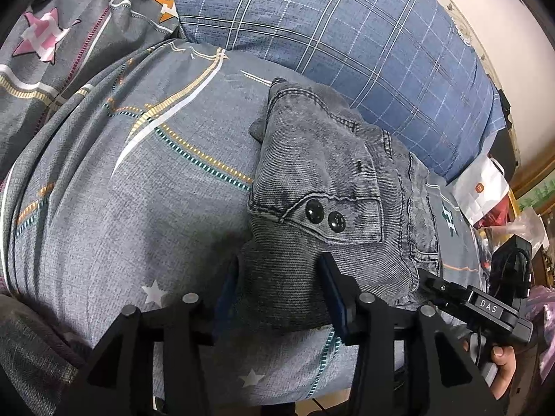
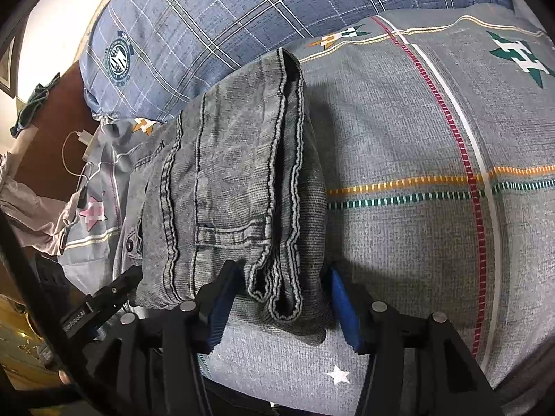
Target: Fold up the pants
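My left tool (image 1: 277,298) and right tool (image 2: 277,298) stood half open astride the folded jeans (image 1: 329,180), gripping nothing; withdrawing carelessly risked snagging the fold.

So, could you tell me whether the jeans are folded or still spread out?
Folded: the jeans lie as a compact stacked bundle on the bedspread, hems doubled over.

Folded pants (image 1: 319,187) and plaid pillow (image 1: 347,34) block ahead; bedsheet (image 1: 138,208) leftward lies clear.
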### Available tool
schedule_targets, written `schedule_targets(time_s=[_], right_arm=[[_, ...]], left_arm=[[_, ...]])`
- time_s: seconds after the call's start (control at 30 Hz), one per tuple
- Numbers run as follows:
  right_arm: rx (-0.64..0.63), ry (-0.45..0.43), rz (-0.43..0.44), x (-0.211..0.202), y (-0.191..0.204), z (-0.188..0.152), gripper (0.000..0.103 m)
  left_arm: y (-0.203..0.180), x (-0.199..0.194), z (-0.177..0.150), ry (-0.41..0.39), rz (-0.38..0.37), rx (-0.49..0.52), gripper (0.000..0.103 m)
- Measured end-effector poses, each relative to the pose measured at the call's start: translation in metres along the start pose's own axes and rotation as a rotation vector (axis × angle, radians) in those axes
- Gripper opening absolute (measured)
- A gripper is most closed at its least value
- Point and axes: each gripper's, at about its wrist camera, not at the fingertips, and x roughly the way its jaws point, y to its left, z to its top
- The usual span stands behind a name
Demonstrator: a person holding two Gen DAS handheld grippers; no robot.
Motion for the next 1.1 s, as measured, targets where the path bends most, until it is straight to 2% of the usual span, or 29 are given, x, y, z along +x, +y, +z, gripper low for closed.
schedule_targets(time_s=[0.17,0.23,0.33,0.43,0.63,0.87,0.9,0.97,1.0,1.07,1.1], right_arm=[[-0.016,0.012,-0.011,0.0,0.002,-0.001,0.057],[-0.014,-0.002,0.008,-0.006,0.004,-0.001,0.05],[-0.042,-0.024,0.025,-0.013,0.012,-0.002,0.05],[-0.042,-0.001,0.01,-0.006,0.011,-0.003,0.05],[-0.009,0.01,0.03,-0.002,0.004,0.0,0.05],[0.015,0.032,0.041,0.004,-0.001,-0.001,0.051],[0.012,0.032,0.041,0.003,-0.002,-0.002,0.046],[0.005,0.025,0.043,0.002,0.001,-0.002,0.034],[-0.002,0.013,0.042,0.0,0.004,-0.001,0.029],[-0.018,-0.044,0.039,-0.014,0.009,-0.002,0.027],[-0.029,-0.066,0.042,-0.02,0.011,-0.001,0.027]], left_arm=[[0.001,-0.001,0.0,0.001,-0.001,-0.002,0.05],[0.001,-0.008,0.0,-0.027,-0.029,-0.006,0.049],[-0.002,-0.016,0.0,-0.063,-0.037,0.016,0.049],[-0.001,-0.004,-0.002,-0.01,-0.003,0.019,0.049],[0.001,-0.001,-0.003,0.011,-0.019,0.002,0.051],[0.022,0.009,0.001,0.082,-0.12,-0.124,0.051],[0.02,0.008,0.001,0.078,-0.119,-0.117,0.049],[0.013,0.004,0.0,0.066,-0.125,-0.081,0.035],[0.011,0.001,0.0,0.066,-0.155,-0.074,0.033],[0.009,-0.005,0.001,0.051,-0.205,-0.07,0.033],[0.009,-0.007,0.001,0.043,-0.205,-0.07,0.033]])
